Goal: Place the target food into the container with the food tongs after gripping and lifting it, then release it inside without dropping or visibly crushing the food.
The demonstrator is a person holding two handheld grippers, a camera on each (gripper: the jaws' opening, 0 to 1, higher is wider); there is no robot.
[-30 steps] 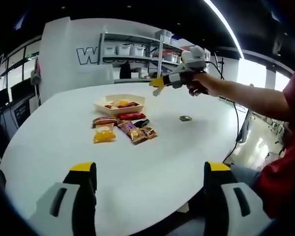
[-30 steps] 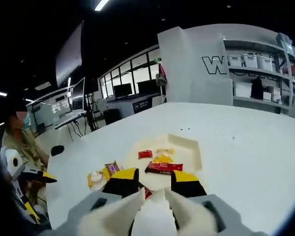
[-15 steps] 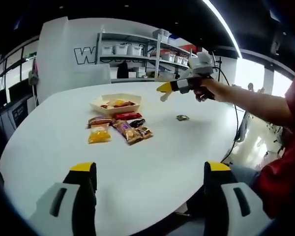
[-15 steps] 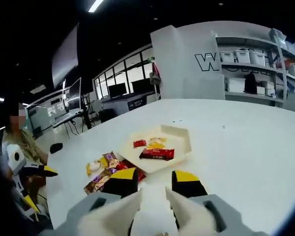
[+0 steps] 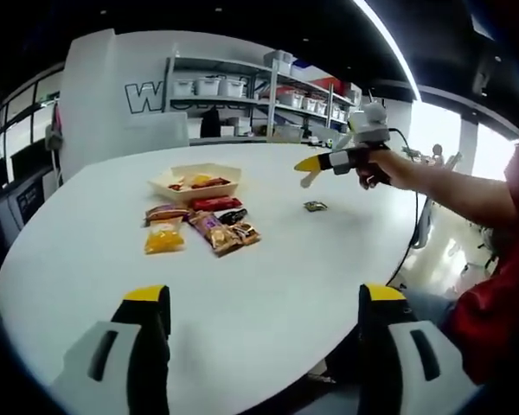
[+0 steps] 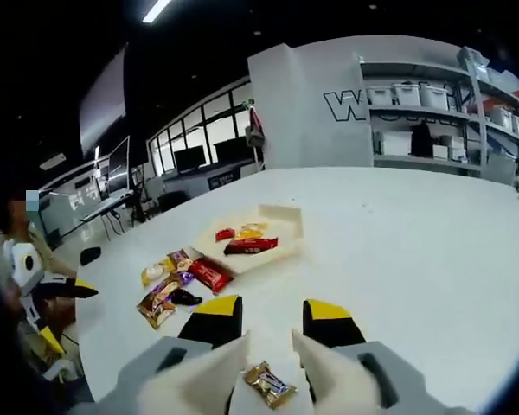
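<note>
A small gold-wrapped candy (image 5: 314, 206) lies alone on the white table (image 5: 268, 259). My right gripper (image 5: 309, 166) hovers just above it, held by a hand (image 5: 374, 166). In the right gripper view the candy (image 6: 270, 385) shows through the gap between the white food tongs (image 6: 206, 373) that my right gripper (image 6: 272, 309) is shut on; the tongs do not touch it. The cream tray (image 5: 169, 180) (image 6: 285, 216) holds a few snacks farther back. My left gripper (image 5: 264, 298) stands open near the table's front edge, with nothing between its fingers.
Several wrapped snacks (image 5: 199, 226) (image 6: 177, 275) lie loose on the table beside the tray. Shelves with white bins (image 5: 216, 86) stand behind the table. A seated person (image 6: 22, 259) is at the far edge in the right gripper view.
My right gripper has moved away from the tray and to the right across the table, over the gold candy, which now shows between the tong arms. The left gripper has barely moved.
</note>
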